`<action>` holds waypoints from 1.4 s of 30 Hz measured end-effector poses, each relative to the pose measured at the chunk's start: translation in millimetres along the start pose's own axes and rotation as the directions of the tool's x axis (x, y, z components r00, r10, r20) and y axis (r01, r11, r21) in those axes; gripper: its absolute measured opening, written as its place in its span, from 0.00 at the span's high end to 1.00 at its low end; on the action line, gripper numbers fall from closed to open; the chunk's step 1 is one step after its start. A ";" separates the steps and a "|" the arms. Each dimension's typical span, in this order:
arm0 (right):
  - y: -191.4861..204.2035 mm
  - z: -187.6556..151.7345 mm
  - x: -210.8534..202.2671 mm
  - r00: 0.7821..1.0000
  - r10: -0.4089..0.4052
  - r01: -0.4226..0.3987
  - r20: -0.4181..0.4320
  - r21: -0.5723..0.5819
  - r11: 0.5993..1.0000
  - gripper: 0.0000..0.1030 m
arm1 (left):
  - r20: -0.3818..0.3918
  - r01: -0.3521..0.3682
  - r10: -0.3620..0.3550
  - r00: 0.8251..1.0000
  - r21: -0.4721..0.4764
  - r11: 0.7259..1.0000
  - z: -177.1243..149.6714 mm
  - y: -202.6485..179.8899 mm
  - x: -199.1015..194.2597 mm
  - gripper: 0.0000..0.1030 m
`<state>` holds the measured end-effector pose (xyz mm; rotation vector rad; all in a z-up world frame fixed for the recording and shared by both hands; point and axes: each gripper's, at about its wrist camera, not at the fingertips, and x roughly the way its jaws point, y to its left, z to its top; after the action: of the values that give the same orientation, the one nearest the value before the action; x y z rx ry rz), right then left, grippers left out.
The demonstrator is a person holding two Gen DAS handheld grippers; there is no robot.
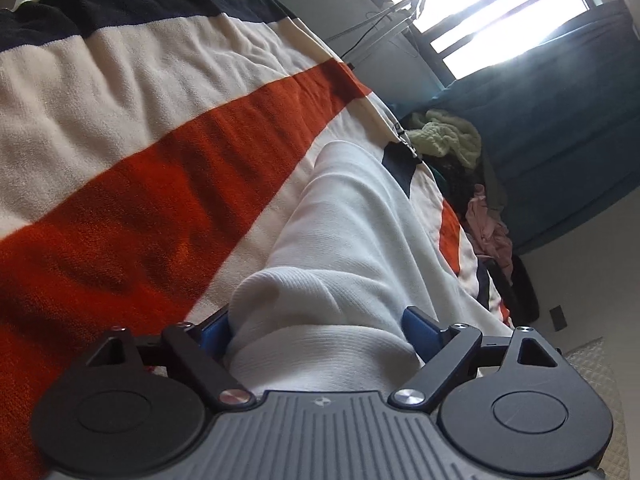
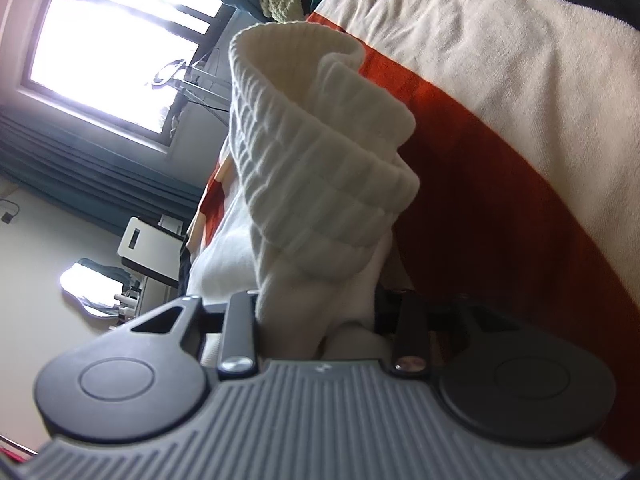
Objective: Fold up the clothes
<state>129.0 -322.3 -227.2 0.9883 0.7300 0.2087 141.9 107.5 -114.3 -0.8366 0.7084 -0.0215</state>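
Left gripper: held low and close to the striped blanket, rolled so that the blanket surface runs diagonally across its view. Its blue fingers stand wide apart, one at each side of a bunched end of the white knit garment. Whether the pads press the cloth cannot be told; the fold fills the whole gap between them.

Right gripper: also low and strongly rolled. Its black links stand close to parallel, and white cloth is gathered between them. The fingertips are hidden behind the cloth, so the grip itself cannot be confirmed. The garment's ribbed hem rises from this gripper, folded over on itself in thick bands, with its far edge curled above the blanket.

Garment position: in the left view it lies as a long white strip on the blanket, running away from the gripper toward the far right edge of the bed.

Edges and room: to the left of the strip, the cream, orange and navy bands lie flat and bare. To the right, the blanket edge is near. Beyond it sits a pile of clothes, pale green on top and pink lower down, against a blue curtain. A bright window lies far beyond.
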 end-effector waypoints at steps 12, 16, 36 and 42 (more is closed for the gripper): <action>20.4 0.4 -10.9 0.999 0.016 -0.012 0.040 -0.086 0.996 0.65 | 0.063 0.050 -0.050 0.997 -0.010 0.999 -4.2 -7.5 -16.6 0.48; 33.1 4.3 -23.2 0.995 0.062 -0.054 0.082 -0.101 0.993 0.68 | 0.061 0.087 -0.086 0.994 -0.006 0.996 0.0 -23.9 -29.0 0.56; 23.3 258.9 -98.9 0.891 0.052 -0.037 0.452 -0.043 0.998 0.69 | -0.172 0.316 -0.286 0.943 0.184 0.931 31.0 -362.6 169.3 0.61; -27.9 367.7 -89.9 0.862 -0.110 0.090 0.495 0.063 0.994 0.69 | -0.244 0.292 -0.230 0.942 0.262 0.920 -13.2 -475.5 302.5 0.61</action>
<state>294.9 -632.3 -84.0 0.9820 0.3062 -0.1540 487.1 -312.6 34.3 -0.6400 0.7628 -0.4545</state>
